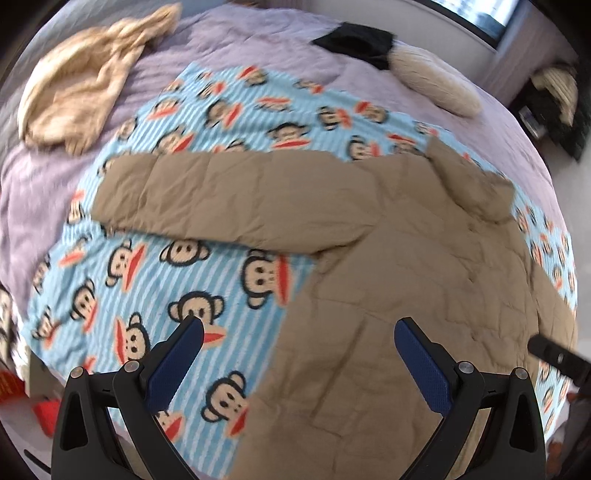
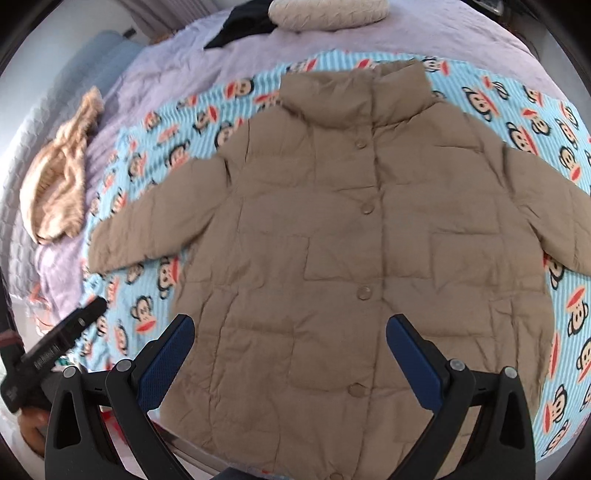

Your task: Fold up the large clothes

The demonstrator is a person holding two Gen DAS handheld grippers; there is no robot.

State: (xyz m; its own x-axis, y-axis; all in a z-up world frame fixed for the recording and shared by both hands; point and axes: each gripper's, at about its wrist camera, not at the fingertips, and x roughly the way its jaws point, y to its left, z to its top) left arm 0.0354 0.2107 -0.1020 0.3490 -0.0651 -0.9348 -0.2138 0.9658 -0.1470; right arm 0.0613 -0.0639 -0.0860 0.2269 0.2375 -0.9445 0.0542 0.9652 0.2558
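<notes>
Spread across the lilac bedcover (image 2: 177, 70) is a blue monkey-print blanket (image 2: 535, 122), and on it the tan padded jacket (image 2: 351, 236) lies flat, front up, buttoned, sleeves out to both sides. Your right wrist view shows the whole jacket; your left wrist view shows only one sleeve (image 1: 229, 199) and part of the body. Your left gripper (image 1: 299, 332) and right gripper (image 2: 290, 328) both hover spread wide, holding nothing. A beige garment (image 2: 59, 177), cream cushion (image 2: 328, 13) and black cloth (image 1: 354, 42) lie well apart from the jacket.
</notes>
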